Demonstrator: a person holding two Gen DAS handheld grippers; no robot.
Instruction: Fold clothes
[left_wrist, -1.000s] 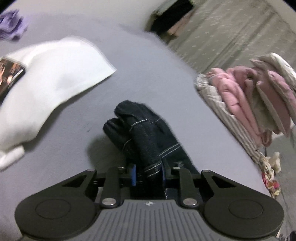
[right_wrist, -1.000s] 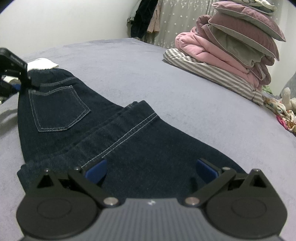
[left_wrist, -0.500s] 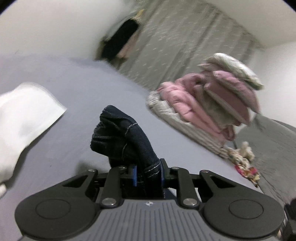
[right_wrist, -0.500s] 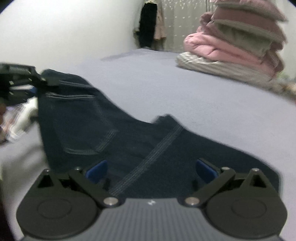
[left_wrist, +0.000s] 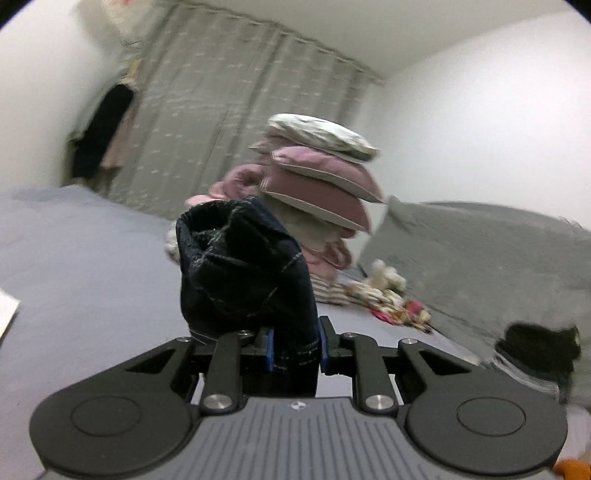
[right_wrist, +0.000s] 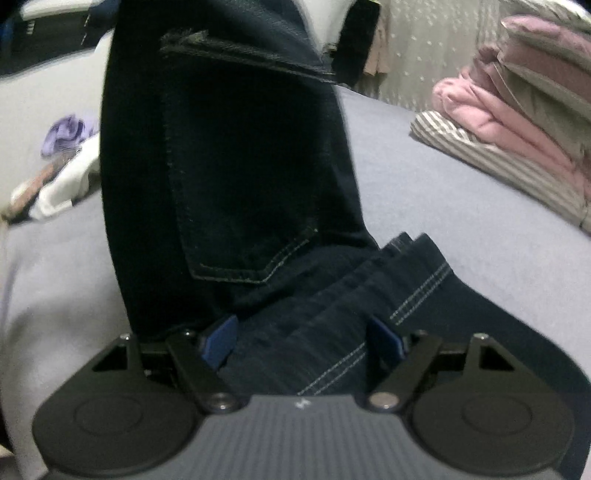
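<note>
1. gripping the jeans (left_wrist: 243, 273) w/ your left gripper (left_wrist: 294, 349): blue pads clenched on a bunched fold of dark denim, cloth standing up in a lump above the fingers, off the bed.
2. your right gripper (right_wrist: 300, 341) sits low over the lower part of the jeans (right_wrist: 236, 158); jaws closing, denim folds w/ white double stitching lie between the blue pads (right_wrist: 384, 339), but the pads aren't pressing on cloth yet, a gap shows each side.
3. right-wrist view: upper part of the jeans hangs raised like a curtain, back pocket facing the cam; lower part rests creased on the grey bed sheet (right_wrist: 461, 221).
4. bed sheet (left_wrist: 85, 258) otherwise flat around the garment.
5. far side of bed: pile of pink and grey pillows (left_wrist: 321, 177) on a striped blanket (right_wrist: 498, 162); curtain (left_wrist: 229, 122) behind.
6. left edge, right-wrist view: white garment (right_wrist: 66, 184) crumpled on the sheet, small purple item (right_wrist: 64, 133) beyond it; both well apart from the jeans' lower part.
7. left-wrist view is blurred; dark lump at right edge, can't tell what it is.
</note>
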